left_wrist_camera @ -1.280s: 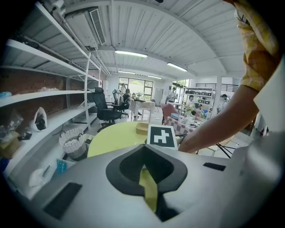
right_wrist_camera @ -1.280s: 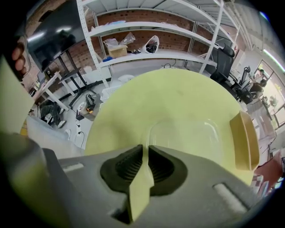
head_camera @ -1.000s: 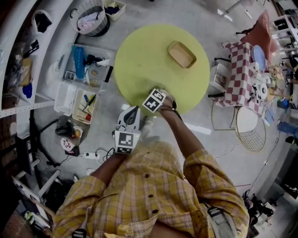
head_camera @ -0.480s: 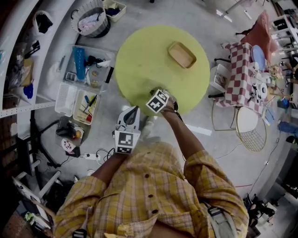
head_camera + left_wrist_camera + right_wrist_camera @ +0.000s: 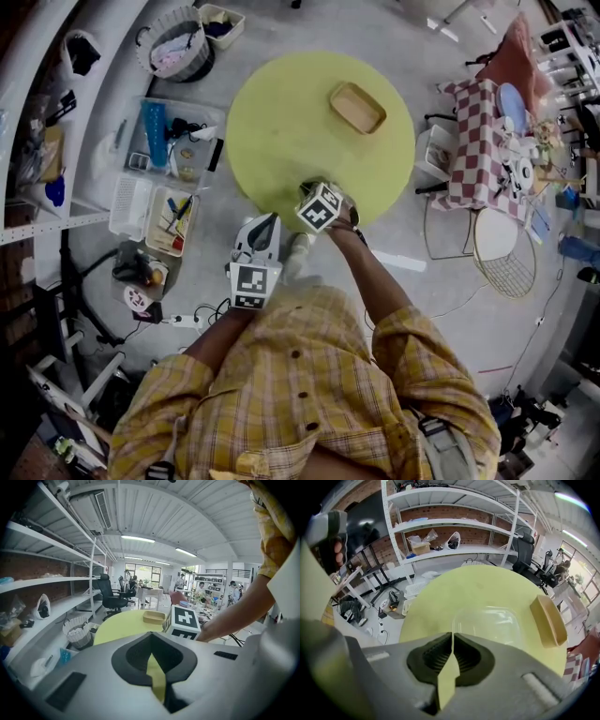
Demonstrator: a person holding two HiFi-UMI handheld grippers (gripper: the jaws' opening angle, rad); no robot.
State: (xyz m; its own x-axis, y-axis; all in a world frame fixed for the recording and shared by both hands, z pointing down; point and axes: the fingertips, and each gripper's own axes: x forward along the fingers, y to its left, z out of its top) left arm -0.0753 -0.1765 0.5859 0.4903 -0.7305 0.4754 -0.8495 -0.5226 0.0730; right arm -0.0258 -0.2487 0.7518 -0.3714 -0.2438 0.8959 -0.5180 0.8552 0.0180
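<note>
Lying just beyond right tool [image 5: 453, 635]: clear tray [image 5: 487, 623] on table [image 5: 454, 585]

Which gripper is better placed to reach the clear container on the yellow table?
Right, most likely. The right gripper is at the yellow table's near edge and looks straight at the clear container. The left gripper hangs off the table, above the floor. Both have their jaws shut.

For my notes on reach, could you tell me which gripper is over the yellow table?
The right gripper, above the table's near edge; the left gripper hangs short of that edge.
</note>
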